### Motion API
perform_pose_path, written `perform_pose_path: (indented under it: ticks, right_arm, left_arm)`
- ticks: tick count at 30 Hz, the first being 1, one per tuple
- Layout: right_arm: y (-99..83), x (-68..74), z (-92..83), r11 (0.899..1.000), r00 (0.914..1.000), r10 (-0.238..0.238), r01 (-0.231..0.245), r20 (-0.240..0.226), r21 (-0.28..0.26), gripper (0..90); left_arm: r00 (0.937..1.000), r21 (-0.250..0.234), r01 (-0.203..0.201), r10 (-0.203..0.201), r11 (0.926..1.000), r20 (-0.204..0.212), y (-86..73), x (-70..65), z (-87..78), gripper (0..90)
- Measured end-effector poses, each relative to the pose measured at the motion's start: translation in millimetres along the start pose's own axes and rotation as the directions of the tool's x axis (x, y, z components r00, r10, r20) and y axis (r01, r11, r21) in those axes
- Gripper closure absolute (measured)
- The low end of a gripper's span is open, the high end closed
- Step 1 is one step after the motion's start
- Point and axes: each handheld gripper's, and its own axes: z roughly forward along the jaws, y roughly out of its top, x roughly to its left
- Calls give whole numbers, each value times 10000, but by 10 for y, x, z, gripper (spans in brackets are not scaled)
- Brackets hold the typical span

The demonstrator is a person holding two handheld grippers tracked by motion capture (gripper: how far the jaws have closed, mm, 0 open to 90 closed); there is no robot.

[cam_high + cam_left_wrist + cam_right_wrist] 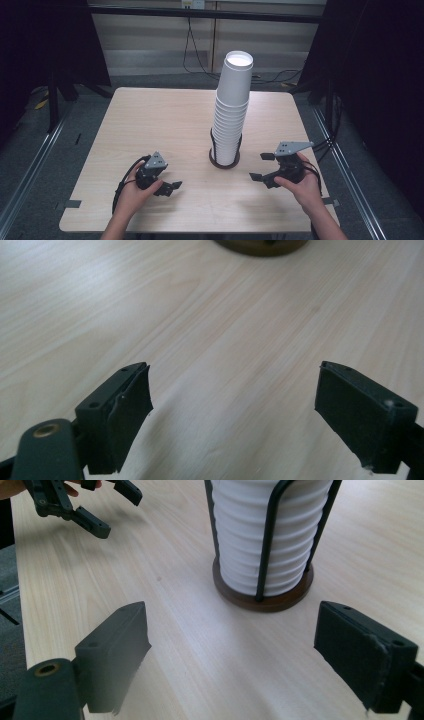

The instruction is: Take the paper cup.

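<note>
Nothing has been taken in hand yet, by the look of it. The stack of white paper cups (231, 107) stands whole in its wire cup holder (224, 159), near the middle of the counter (150, 125) and a little toward 3 o'clock. The left claw (170, 187) rests low at about 7 o'clock from the holder, its jaws apart with only bare wood between them. The right claw (262, 166) sits at about 4 o'clock from the holder, jaws also apart and empty, aimed at the holder's dark round base (264, 597), near it but not touching. I judge the work to be at its start: a reach to the stack, a grip on a cup and lifting it free all remain.

The counter is pale wood-grain laminate, otherwise bare. Around it the floor (30, 165) is grey, with metal rails along both sides. Beyond the far edge are pale wall panels (150, 35), loose black cables (192, 55) and dark frame uprights.
</note>
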Motion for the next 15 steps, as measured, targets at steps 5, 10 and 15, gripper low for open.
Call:
perform_pose_path:
  ticks: [5,10,15]
  right_arm:
    - [225,-27,-105,9992,9998,168,-171,-104,-373,135]
    - [405,-54,-196,9966,9994,309,-321,-167,-765,135]
    - [564,-63,-227,9962,9998,160,-166,-69,-850,135]
  left_arm:
    - [9998,-95,-40,42,9999,215,196,-8,-69,146]
    - [9995,-123,-128,132,9998,270,351,6,-131,146]
    - [9990,-342,-268,279,9991,341,542,10,-210,149]
